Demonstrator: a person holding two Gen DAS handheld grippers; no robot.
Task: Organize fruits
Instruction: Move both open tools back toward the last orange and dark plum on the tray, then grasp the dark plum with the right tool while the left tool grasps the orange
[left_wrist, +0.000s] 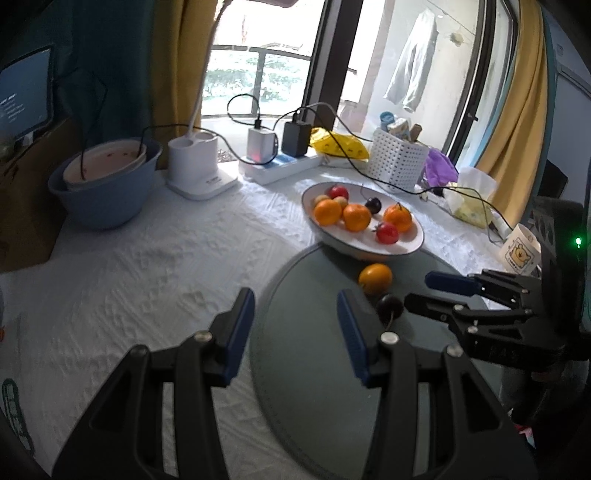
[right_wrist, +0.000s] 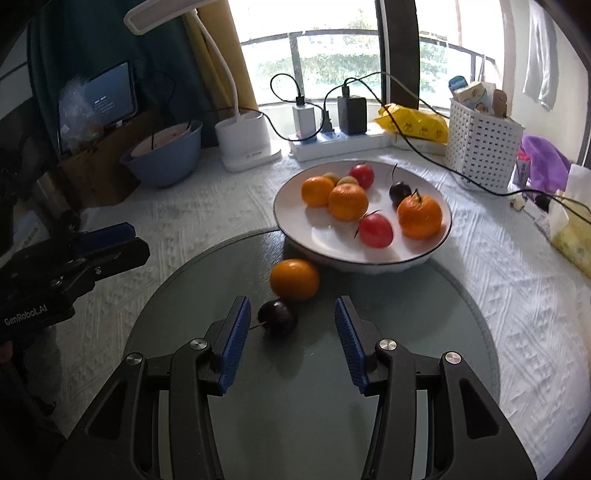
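A white bowl (right_wrist: 295, 218) holds several fruits: oranges, red fruits and a dark plum (right_wrist: 399, 192). It shows in the left wrist view too (left_wrist: 402, 251). In front of it, on a round grey mat (right_wrist: 369, 369), lie a loose orange (right_wrist: 294, 279) and a dark plum (right_wrist: 277, 317). My right gripper (right_wrist: 291, 332) is open and empty, with the loose plum just ahead between its fingers. My left gripper (left_wrist: 295, 332) is open and empty over the mat's left edge. In the left wrist view the orange (left_wrist: 375, 277) and plum (left_wrist: 389, 306) lie by the right gripper (left_wrist: 421, 291).
Behind the bowl stand a white lamp base (right_wrist: 245, 142), a power strip with chargers and cables (right_wrist: 332, 140), a yellow bag (right_wrist: 413, 123) and a white perforated basket (right_wrist: 480, 144). A blue basin (right_wrist: 162, 158) sits back left. A white textured cloth (left_wrist: 147, 277) covers the table.
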